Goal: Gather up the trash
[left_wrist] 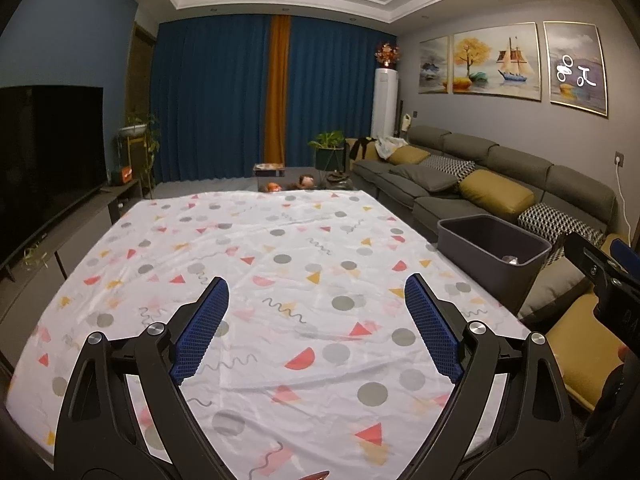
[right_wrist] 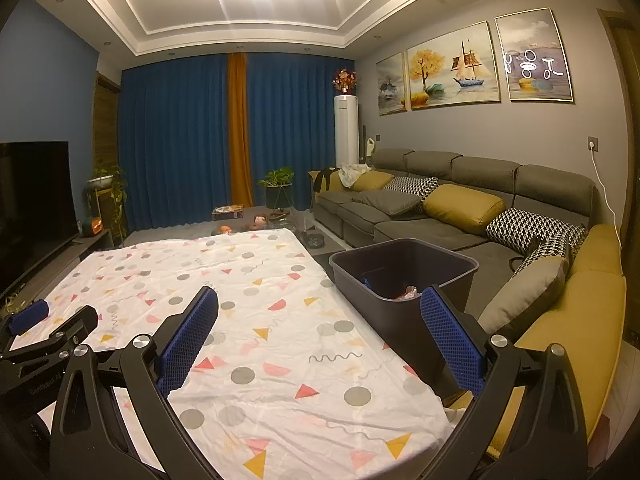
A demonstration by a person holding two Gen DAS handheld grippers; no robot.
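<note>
1. While both grippers hang over the bench (left_wrist: 280, 264), its patterned cloth (right_wrist: 256, 320) lies bare of trash.
2. Left gripper (left_wrist: 316, 320): spread wide, holding nothing, above the near edge.
3. Right gripper (right_wrist: 320, 332): spread wide, holding nothing, over the near right corner.
4. Bin (right_wrist: 404, 268): stands just beside the right edge, between bench and sofa (right_wrist: 440, 216).
5. Trash (right_wrist: 410, 293): crumpled pieces lie inside the bin.

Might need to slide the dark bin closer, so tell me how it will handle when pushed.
The bin looks like thin rigid plastic holding only a few scraps, so probably light. Its tall open walls suggest a high push could tip it. Its base is hidden, so sliding is uncertain.
</note>
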